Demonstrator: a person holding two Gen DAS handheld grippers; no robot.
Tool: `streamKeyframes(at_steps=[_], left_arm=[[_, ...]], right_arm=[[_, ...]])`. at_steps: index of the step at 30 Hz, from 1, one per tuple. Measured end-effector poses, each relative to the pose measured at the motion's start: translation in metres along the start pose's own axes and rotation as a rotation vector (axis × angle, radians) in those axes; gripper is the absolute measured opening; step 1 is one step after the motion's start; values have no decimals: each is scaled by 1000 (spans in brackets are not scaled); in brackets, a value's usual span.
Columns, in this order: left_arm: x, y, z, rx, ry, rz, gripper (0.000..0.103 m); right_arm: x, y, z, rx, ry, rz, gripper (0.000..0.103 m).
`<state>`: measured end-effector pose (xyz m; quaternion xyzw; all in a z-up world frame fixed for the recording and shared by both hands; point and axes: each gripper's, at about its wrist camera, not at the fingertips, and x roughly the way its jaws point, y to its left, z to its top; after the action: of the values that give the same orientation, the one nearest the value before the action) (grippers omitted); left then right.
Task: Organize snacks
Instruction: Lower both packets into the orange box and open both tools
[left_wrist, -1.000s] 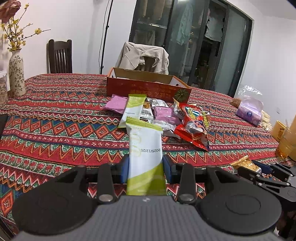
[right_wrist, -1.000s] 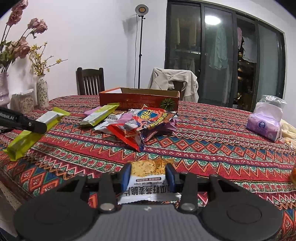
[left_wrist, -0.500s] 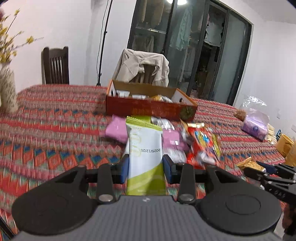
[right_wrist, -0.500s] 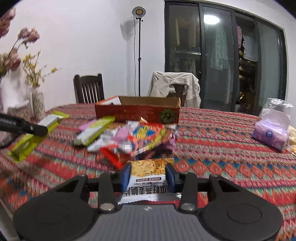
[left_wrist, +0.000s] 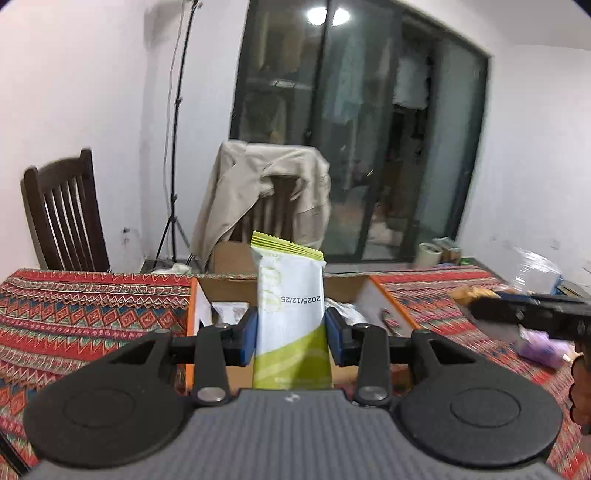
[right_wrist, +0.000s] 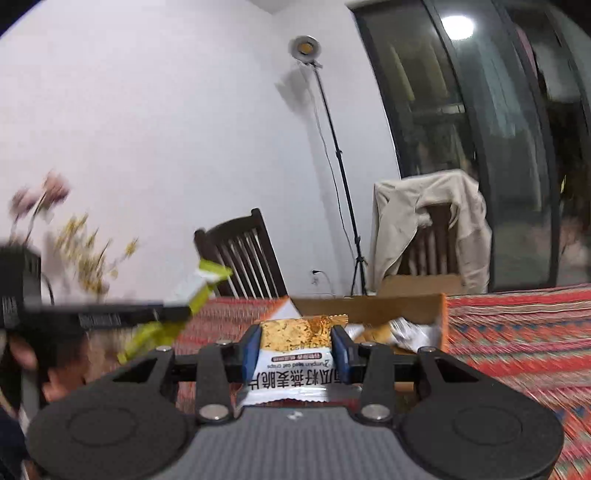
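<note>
Cardboard box (left_wrist: 207, 295) lies straight ahead of and just below both sets of fingers, its open top facing up on the patterned surface (left_wrist: 74, 306). The left gripper (left_wrist: 291, 332) is clamped on a green-and-white snack bar (left_wrist: 290, 302), whose long axis runs forward past the fingers, its crimped end out over the box's opening. The right gripper (right_wrist: 296, 347) is clamped on an oat crisp packet (right_wrist: 295, 332), short end forward, with the box (right_wrist: 406, 306) ahead and a little to the right. Judging by this, the left is nearer to a release; the bar should drop lengthwise among the wrapped snacks (right_wrist: 399, 330) inside.
</note>
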<state>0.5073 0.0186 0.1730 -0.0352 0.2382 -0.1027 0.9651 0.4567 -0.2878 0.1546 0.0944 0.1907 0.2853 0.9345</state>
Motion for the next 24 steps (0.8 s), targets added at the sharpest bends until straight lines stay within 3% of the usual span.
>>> streamKeyframes(at_steps=[3, 6, 12, 17, 20, 22, 24], left_arm=[[52, 11, 19, 2, 56, 48, 39], [103, 24, 25, -4, 123, 101, 39], [180, 48, 15, -13, 266, 147, 39], [213, 61, 1, -22, 339, 150, 39], [225, 67, -8, -29, 371, 132, 46], [226, 68, -8, -28, 364, 131, 56], [225, 70, -6, -38, 360, 133, 57]], right_arm=[[79, -26, 41, 78, 57, -10, 40], [163, -40, 65, 90, 150, -92, 40], [302, -71, 63, 135, 374, -215, 40], [358, -83, 40, 117, 464, -277, 40], [376, -84, 25, 121, 520, -262, 43], [382, -85, 18, 121, 537, -257, 52], [380, -84, 14, 124, 543, -249, 59]])
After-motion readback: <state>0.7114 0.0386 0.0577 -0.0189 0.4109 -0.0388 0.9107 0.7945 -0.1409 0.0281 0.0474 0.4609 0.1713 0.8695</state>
